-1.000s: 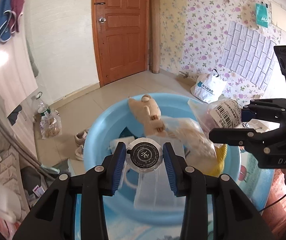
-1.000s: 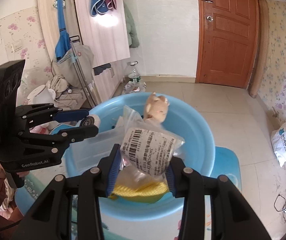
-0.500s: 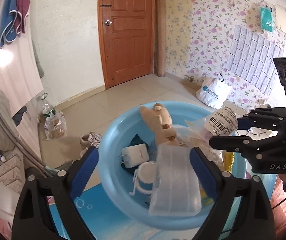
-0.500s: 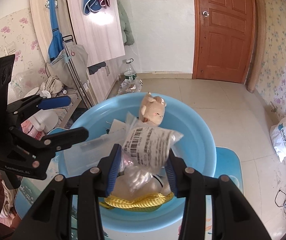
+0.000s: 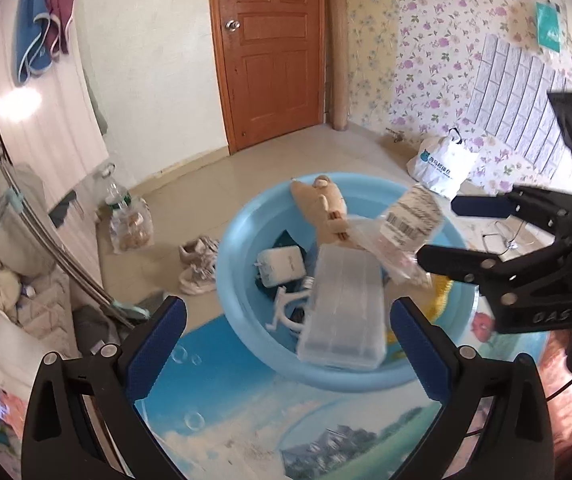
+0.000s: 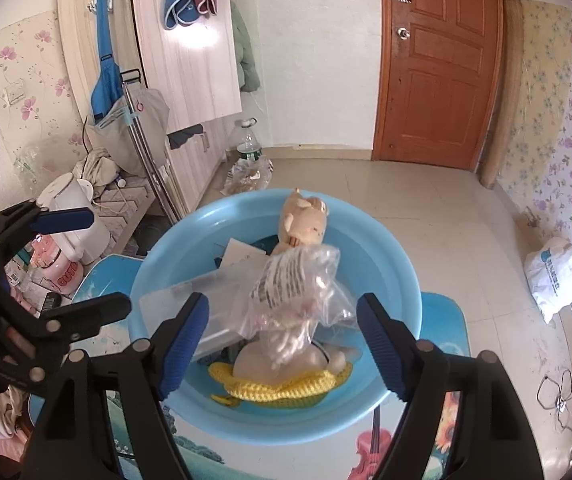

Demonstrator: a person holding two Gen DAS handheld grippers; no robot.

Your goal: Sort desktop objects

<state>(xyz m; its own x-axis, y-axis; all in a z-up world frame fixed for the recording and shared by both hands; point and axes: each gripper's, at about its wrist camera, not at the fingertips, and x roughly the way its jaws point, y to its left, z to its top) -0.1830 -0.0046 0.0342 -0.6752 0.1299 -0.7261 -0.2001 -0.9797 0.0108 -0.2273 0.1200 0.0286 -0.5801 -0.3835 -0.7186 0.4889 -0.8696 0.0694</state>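
Left gripper (image 5: 288,334) let go its round tin – jaws opening wide; right gripper (image 6: 283,338) opening, barcoded plastic bag (image 6: 292,294) freed – tipping toward 6 o'clock.

Both grippers (image 5: 288,344) (image 6: 281,340) are black plastic with silver screws and ribbed blue jaws.

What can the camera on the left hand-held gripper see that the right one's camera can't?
Only the left view shows the white charger in the basin and the sneakers on the floor. Only the right view shows the yellow knitted item and the white kettle. Both show the blue basin, plush toy, clear plastic box and barcoded bag.
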